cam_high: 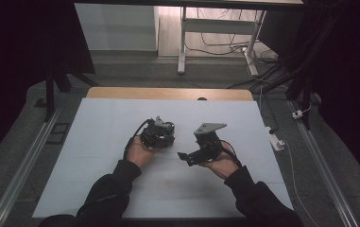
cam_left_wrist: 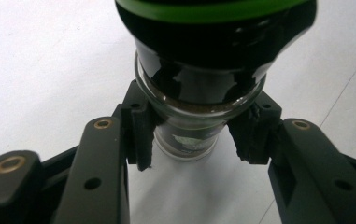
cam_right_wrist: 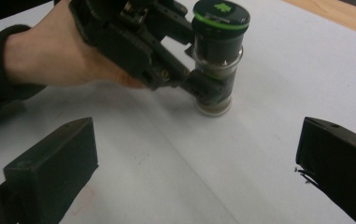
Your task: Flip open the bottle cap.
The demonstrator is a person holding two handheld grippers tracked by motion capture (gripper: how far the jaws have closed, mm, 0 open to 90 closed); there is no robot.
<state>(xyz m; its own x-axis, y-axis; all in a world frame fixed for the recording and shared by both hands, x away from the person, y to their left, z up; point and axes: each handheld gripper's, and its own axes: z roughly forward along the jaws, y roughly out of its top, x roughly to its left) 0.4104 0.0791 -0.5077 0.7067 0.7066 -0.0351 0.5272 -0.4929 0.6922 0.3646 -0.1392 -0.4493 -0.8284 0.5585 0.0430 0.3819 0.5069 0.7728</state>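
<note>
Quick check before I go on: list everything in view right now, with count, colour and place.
jar: one, clear glass with a black and green lid, upright on the sheet, clamped low on its body
sheet: one, white, covers the table
table: one, wooden, edge showing beyond the sheet
desk frame: one, white, on the floor past the table, cables by it
left gripper: one, black, shut on the jar
right gripper: one, black, jaws wide apart, facing the jar
hands: two, dark sleeves, one per gripper
</note>
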